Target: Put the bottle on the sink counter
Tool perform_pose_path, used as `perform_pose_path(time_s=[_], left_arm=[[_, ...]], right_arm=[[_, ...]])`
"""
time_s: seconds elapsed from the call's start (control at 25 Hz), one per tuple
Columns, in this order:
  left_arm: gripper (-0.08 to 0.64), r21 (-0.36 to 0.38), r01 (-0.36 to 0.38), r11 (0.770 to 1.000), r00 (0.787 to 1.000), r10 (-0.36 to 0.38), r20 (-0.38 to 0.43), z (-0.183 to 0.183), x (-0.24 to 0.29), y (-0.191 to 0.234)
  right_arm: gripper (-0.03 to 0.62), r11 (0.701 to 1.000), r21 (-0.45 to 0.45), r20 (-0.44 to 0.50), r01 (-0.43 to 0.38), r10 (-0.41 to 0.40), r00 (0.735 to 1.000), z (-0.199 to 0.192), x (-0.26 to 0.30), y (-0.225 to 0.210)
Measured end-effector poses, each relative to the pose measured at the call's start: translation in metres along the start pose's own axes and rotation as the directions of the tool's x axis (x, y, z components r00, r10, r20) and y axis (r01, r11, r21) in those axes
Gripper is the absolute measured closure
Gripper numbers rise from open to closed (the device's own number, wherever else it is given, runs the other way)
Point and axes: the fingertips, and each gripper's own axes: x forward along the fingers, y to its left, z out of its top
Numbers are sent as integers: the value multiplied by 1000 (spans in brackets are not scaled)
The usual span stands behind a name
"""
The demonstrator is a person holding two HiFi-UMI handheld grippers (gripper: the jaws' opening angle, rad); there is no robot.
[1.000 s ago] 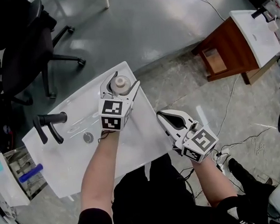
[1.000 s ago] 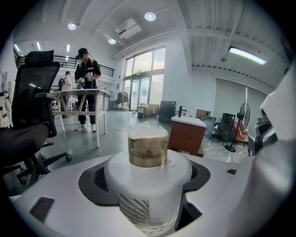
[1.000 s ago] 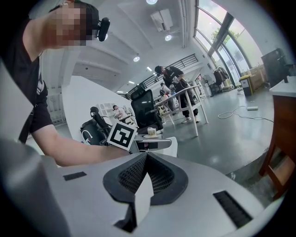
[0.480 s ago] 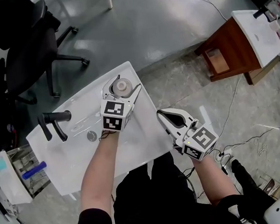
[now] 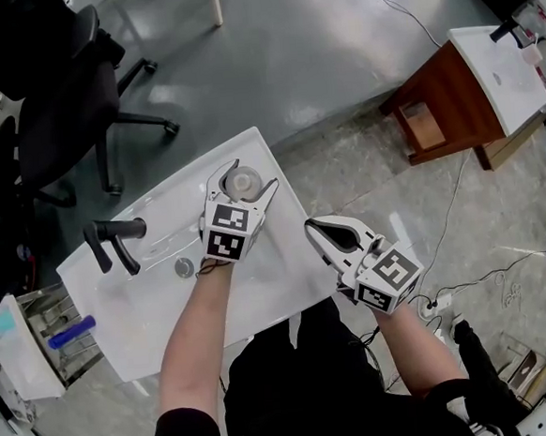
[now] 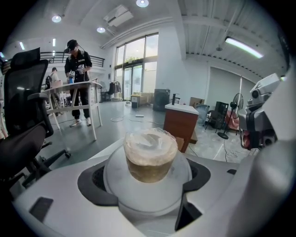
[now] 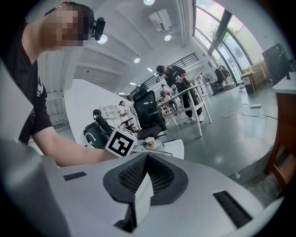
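A small white bottle with a round pale cap stands upright at the far right corner of the white sink counter. My left gripper reaches over the counter, its two jaws set on either side of the bottle and against its body. In the left gripper view the bottle fills the space between the dark pads. Off the counter's right edge, over the floor, my right gripper is held shut with nothing in it.
A black faucet and a drain lie left of the bottle in the basin. A black office chair stands beyond the counter. A wooden cabinet with a white top is far right. Cables run across the floor.
The left gripper with the bottle has shifted a little nearer and lower over the counter's corner. The right gripper has hardly moved.
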Motion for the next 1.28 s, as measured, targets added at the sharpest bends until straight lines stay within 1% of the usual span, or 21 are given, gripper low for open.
perform_pose_path(time_s=[0.2,0.4,0.6,0.76,0.92,1.08,1.28], left_arm=[[230,12,0,1000,1000,0,-12,2,3,1],[230,-3,-18,1000,1000,18,-22,9,13,9],[229,-13,-11,1000,997,10,-72,11,20,11],[227,-13,-7,1000,994,6,-111,8,18,10],[222,-2,-28,1000,988,28,-149,6,12,10],[219,10,-54,998,986,55,-158,8,5,14],[219,-6,-66,998,987,64,-148,15,-4,10]], right_arm=[[578,1000,-3,-7,-1,1,1000,4,-1,1],[578,1000,-3,-27,3,-3,1000,7,0,-3],[578,1000,-15,-51,-15,14,999,17,-1,0],[578,998,-35,-66,-53,51,997,30,0,7],[578,995,-55,-86,-86,81,993,41,1,10],[578,989,-75,-99,-124,116,988,51,5,15],[578,983,-88,-113,-163,153,982,58,1,15]])
